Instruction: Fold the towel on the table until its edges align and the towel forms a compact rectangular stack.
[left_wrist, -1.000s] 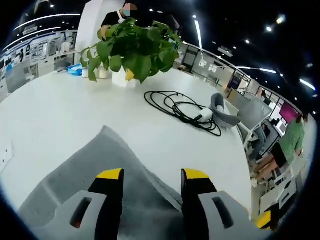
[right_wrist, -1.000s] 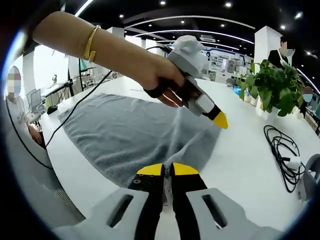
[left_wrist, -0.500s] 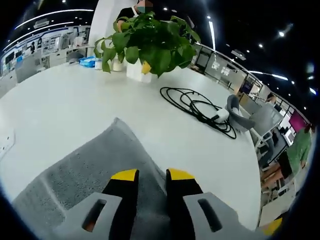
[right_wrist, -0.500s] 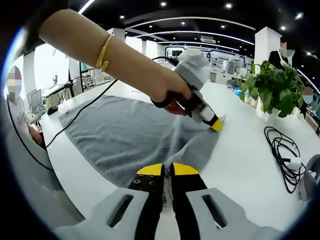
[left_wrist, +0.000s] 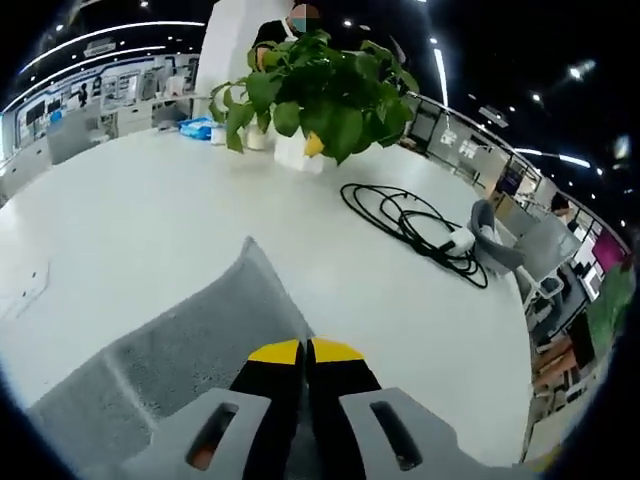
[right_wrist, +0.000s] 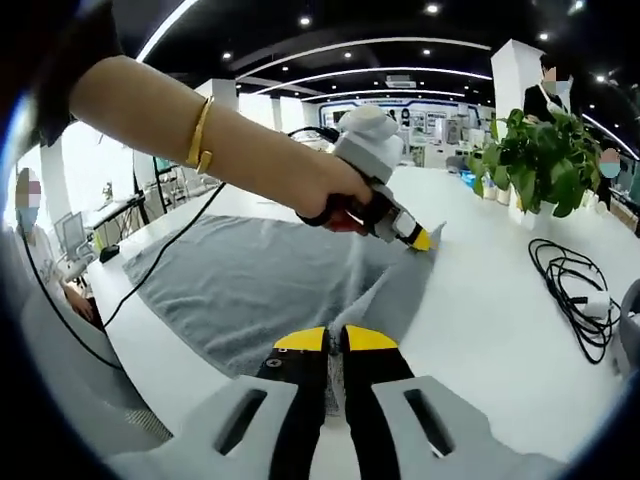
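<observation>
A grey towel (right_wrist: 260, 285) lies spread on a white table (right_wrist: 500, 330), one corner lifted at its far edge. The left gripper (left_wrist: 305, 352), held in a person's hand (right_wrist: 335, 195), has its yellow-tipped jaws pressed together, pinching that towel corner. The right gripper (right_wrist: 335, 340) has its jaws pressed together on the towel's near edge. Beyond the towel stand a leafy potted plant (left_wrist: 320, 90) and a coiled black cable (left_wrist: 415, 220).

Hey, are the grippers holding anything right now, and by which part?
Both pinch the towel: the left gripper at its far corner, the right gripper at its near edge.
</observation>
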